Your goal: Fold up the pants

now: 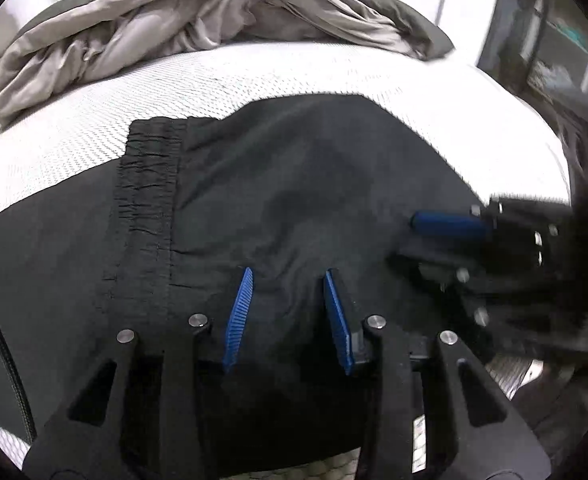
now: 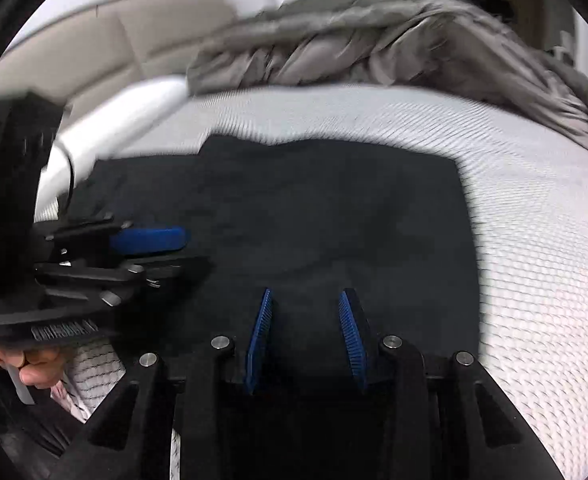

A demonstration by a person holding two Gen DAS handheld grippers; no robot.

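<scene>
Now my white mattress [image 1: 93, 128] has free room beyond the black pants [image 1: 294, 184], which lie flat on it below the grey blanket [image 1: 173, 20]. Both my left gripper [image 1: 287, 276] and right gripper [image 2: 306, 296] have 2 fingers apart over the fabric. Only my left view shows the waistband [image 1: 149, 184].
</scene>
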